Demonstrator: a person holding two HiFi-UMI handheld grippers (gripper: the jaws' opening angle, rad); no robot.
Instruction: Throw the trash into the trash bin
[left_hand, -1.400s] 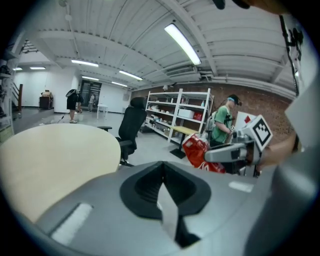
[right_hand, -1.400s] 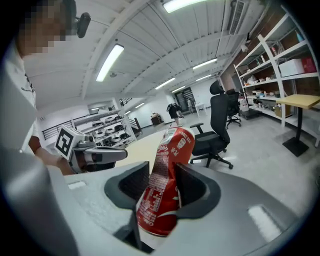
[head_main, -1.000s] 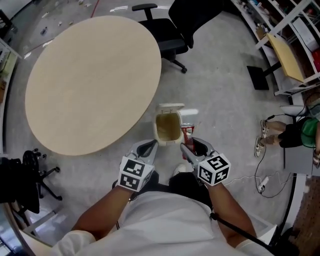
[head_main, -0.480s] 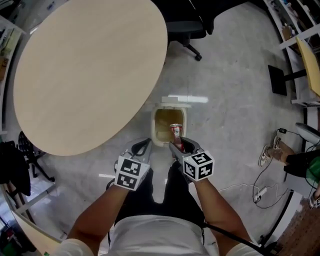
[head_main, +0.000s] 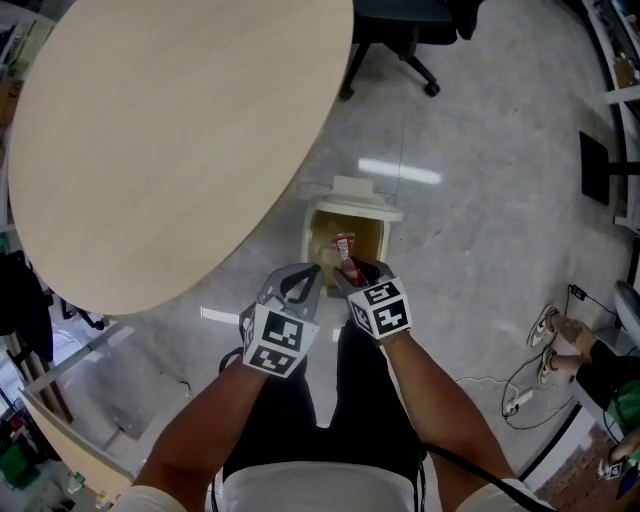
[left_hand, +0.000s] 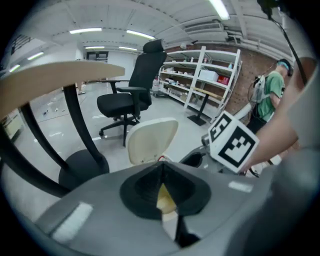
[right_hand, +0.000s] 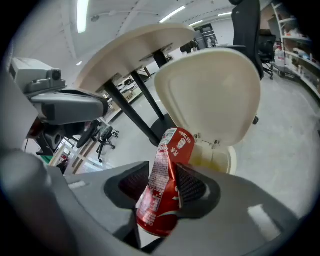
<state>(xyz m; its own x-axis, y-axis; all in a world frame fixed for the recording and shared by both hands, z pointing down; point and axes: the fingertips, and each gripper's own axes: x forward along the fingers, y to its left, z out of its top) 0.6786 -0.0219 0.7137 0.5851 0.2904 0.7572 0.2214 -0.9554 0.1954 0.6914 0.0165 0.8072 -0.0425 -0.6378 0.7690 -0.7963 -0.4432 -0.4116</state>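
Jaws of right gripper (right_hand: 161, 184) on dented red can (right_hand: 171, 150)

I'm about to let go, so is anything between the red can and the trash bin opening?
Nothing visible does: the trash bin has its lid flipped up, and the red can in the right gripper hangs over its mouth.

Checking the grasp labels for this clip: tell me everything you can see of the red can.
The red can is a crushed metal drink can with white print, creased along its side. It sits tilted, clamped at its lower half by the right gripper, with its top sticking out past the jaws. In the head view it hangs above the open trash bin, whose lid is flipped up. Nothing else touches it.
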